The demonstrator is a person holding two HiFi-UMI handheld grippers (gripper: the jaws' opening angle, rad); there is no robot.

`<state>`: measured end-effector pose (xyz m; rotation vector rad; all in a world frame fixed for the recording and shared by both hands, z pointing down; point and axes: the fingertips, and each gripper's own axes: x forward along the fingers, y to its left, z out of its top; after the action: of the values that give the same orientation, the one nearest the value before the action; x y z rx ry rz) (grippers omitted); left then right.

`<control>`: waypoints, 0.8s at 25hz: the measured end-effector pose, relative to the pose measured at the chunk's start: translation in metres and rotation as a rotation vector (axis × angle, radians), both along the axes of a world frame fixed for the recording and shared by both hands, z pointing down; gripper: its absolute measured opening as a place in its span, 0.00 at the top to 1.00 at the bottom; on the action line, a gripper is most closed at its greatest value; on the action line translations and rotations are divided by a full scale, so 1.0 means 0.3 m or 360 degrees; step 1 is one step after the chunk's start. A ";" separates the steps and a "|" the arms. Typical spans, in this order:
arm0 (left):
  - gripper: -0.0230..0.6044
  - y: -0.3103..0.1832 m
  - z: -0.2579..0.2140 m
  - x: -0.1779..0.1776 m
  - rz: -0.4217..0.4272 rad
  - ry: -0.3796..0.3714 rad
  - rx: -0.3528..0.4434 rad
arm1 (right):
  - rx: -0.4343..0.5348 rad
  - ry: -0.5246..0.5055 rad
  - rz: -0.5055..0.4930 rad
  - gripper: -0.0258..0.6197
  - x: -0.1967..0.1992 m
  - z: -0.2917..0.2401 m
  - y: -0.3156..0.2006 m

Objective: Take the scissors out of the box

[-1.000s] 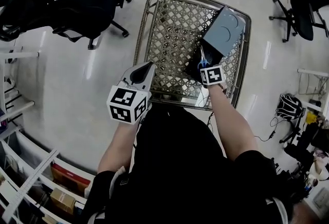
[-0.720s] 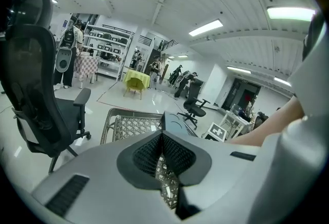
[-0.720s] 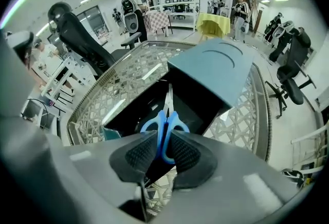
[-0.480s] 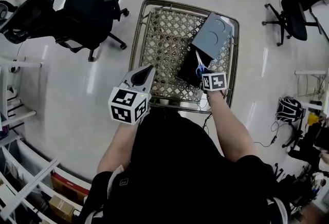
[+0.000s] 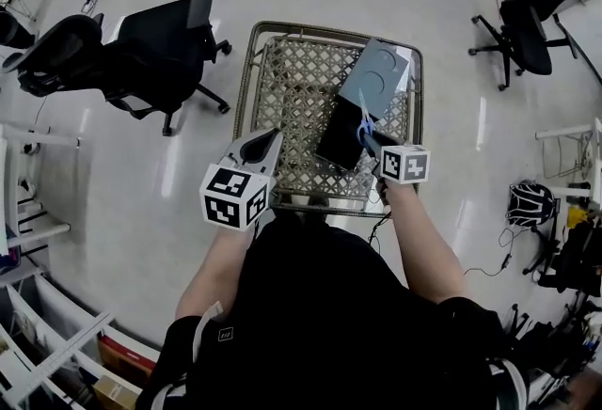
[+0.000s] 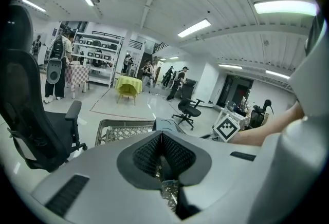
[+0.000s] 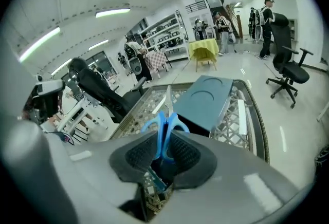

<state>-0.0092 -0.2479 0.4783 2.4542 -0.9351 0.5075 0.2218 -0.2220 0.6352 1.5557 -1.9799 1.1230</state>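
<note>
My right gripper (image 5: 370,137) has its fingers pinched on the scissors (image 7: 164,124). The two dark pads press on the blue handle loops from either side, and the pale blade sticks out past them, pointing away from me. From the head view the scissors hang over the dark open half of the box (image 5: 339,134). The box's grey-blue lid (image 5: 376,77) is flipped back beyond it, with two round hollows showing in it. The box lies tilted across the right side of the wire basket (image 5: 292,84), which stands on the shiny floor in front of me.

My left gripper (image 5: 261,143) is held off the basket's near left corner. Its fingers are pressed together at the tips, with nothing between them. A black office chair (image 5: 160,27) stands to the left of the basket, well apart from it.
</note>
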 end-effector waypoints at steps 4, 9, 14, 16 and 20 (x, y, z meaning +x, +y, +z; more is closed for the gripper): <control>0.95 -0.021 -0.049 0.014 0.0028 -0.0008 0.0056 | 0.0150 -0.0089 0.0028 0.82 -0.014 -0.112 -0.041; 0.95 -0.039 -0.103 0.028 0.0038 -0.0009 0.0104 | 0.0290 -0.0184 0.0043 0.82 -0.027 -0.233 -0.087; 0.95 -0.072 -0.177 0.035 0.0019 0.0039 0.0160 | 0.0493 -0.0267 0.0035 0.82 -0.053 -0.406 -0.151; 0.95 -0.090 -0.219 0.039 0.0007 0.0068 0.0189 | 0.0584 -0.0299 0.0027 0.82 -0.063 -0.484 -0.162; 0.95 -0.126 -0.298 0.046 -0.0004 0.0092 0.0267 | 0.0736 -0.0344 0.0008 0.82 -0.070 -0.620 -0.162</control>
<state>0.0045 -0.2855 0.3890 2.6014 -0.9934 0.3681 0.2009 -0.2707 0.4491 1.7117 -2.5188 0.9066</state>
